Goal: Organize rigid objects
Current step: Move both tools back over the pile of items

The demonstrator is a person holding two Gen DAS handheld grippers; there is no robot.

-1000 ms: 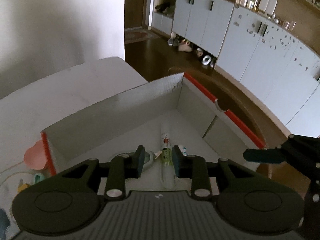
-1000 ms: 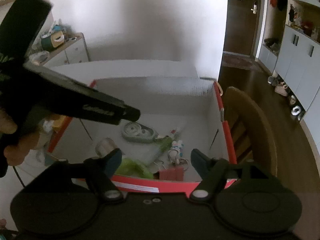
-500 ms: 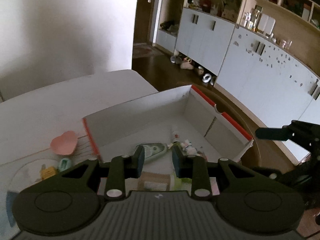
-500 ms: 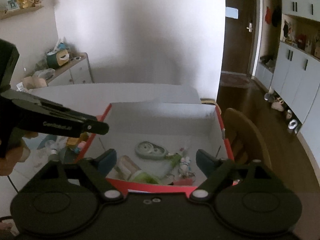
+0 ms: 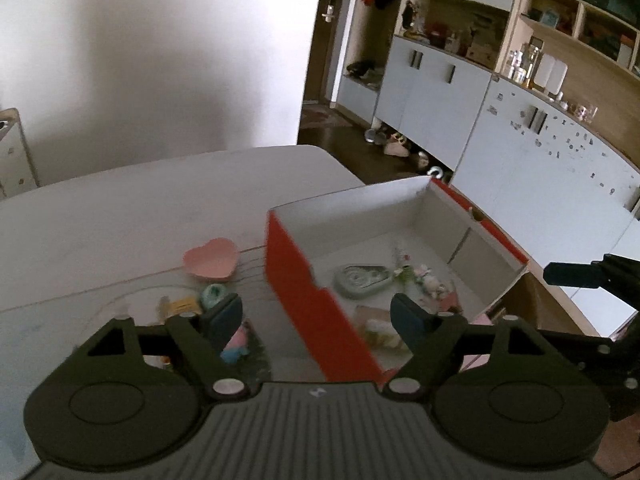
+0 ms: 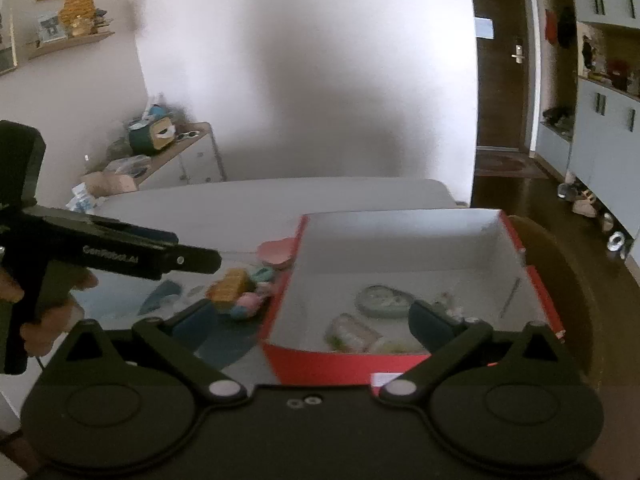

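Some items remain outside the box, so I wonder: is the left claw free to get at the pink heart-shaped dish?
Probably yes: the left claw is open and empty, and the pink heart-shaped dish lies uncovered on the table, left of the red box.

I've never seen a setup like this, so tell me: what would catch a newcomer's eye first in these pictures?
Probably the red box, open-topped with pale inner walls, near the table's right edge, a grey-green tape dispenser and small trinkets lying inside. Just left of it sit a pink heart-shaped dish and a cluster of small colourful toys. In front, both black grippers, left and right, have just been opening, jaws empty.
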